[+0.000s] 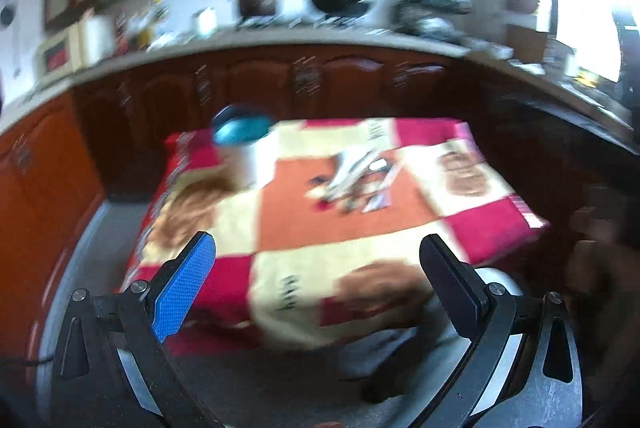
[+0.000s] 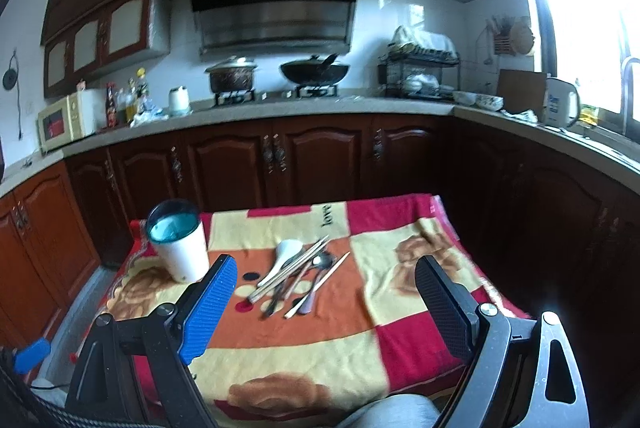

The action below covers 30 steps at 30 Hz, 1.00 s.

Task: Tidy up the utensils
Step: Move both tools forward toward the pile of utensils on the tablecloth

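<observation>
A pile of utensils (image 2: 298, 274) lies in the middle of a small table under a red, orange and cream blanket (image 2: 360, 332): a white ceramic spoon (image 2: 285, 254), metal spoons and chopsticks. A white cup with a teal inside (image 2: 178, 240) stands upright at the table's far left. My right gripper (image 2: 324, 292) is open and empty, above the near half of the table. My left gripper (image 1: 318, 276) is open and empty, over the table's near edge. The left wrist view is blurred; the utensils (image 1: 354, 179) and the cup (image 1: 248, 147) show there.
Dark wooden kitchen cabinets (image 2: 320, 163) stand behind the table, under a counter with a stove, a pot (image 2: 232, 75), a wok (image 2: 314, 71), a dish rack (image 2: 420, 75) and a microwave (image 2: 66, 121). Grey floor (image 2: 76, 308) lies left of the table.
</observation>
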Tool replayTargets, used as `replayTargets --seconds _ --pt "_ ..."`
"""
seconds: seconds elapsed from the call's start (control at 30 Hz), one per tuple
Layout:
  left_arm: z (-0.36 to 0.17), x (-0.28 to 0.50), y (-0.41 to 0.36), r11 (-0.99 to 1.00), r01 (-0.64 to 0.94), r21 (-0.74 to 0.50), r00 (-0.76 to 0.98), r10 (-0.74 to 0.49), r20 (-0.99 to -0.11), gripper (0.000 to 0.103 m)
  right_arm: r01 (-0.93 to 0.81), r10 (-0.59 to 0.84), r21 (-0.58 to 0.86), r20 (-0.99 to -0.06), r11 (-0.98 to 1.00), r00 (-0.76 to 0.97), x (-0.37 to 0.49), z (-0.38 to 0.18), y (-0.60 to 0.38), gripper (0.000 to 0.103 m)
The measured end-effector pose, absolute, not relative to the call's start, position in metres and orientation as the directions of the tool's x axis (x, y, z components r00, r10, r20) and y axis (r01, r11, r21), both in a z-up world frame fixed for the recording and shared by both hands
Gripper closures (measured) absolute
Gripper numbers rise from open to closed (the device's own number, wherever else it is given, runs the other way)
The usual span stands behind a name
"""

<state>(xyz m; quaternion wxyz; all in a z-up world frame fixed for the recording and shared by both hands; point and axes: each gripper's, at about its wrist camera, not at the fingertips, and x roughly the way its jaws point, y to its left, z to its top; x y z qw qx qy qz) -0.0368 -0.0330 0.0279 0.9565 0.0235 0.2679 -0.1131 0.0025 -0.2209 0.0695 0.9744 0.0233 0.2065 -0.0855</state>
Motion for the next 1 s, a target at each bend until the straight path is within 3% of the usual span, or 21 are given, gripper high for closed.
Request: replayTargets --seconds 0.1,0.2,0.43,0.67,0.83,0.87,0.93,1.0 --pt "0.054 -0.053 -0.065 0.960 0.277 0.045 0.855 -0.224 -0.468 0.000 0.202 -0.175 0.028 -0.393 0.979 0.902 -0.008 0.080 -0.243 0.014" --pt "0.066 -0.047 -0.083 0.954 0.300 0.013 0.842 -0.258 -0.474 0.000 0.210 -0.174 0.048 -0.392 0.977 0.903 -0.016 0.085 -0.262 0.014" --pt "0.054 0.006 -0.095 0.972 0.228 0.058 0.855 -0.171 -0.489 0.000 0.219 -0.163 0.074 -0.449 0.973 0.879 0.009 0.071 -0.288 0.014" --pt "0.018 0.116 -0.082 0.973 0.230 0.005 0.786 -0.183 -0.591 0.001 0.210 -0.132 0.082 -0.546 0.974 0.827 0.076 0.034 -0.297 0.014" --pt "-0.011 0.193 -0.082 0.949 0.300 -0.092 0.698 -0.285 -0.657 0.015 0.177 -0.045 0.147 -0.633 0.973 0.773 0.140 0.002 -0.304 0.015" --pt "-0.016 0.205 -0.085 0.948 0.306 -0.087 0.689 -0.283 -0.668 0.016 0.180 -0.033 0.157 -0.659 0.971 0.751 0.159 -0.007 -0.307 0.016" --pt "-0.028 0.231 -0.090 0.944 0.320 -0.084 0.668 -0.288 -0.686 0.016 0.172 0.010 0.188 -0.702 0.967 0.712 0.188 -0.022 -0.312 0.035" --pt "-0.040 0.255 -0.094 0.943 0.322 -0.085 0.653 -0.286 -0.701 0.017 0.181 0.022 0.196 -0.734 0.964 0.678 0.212 -0.035 -0.316 0.046"
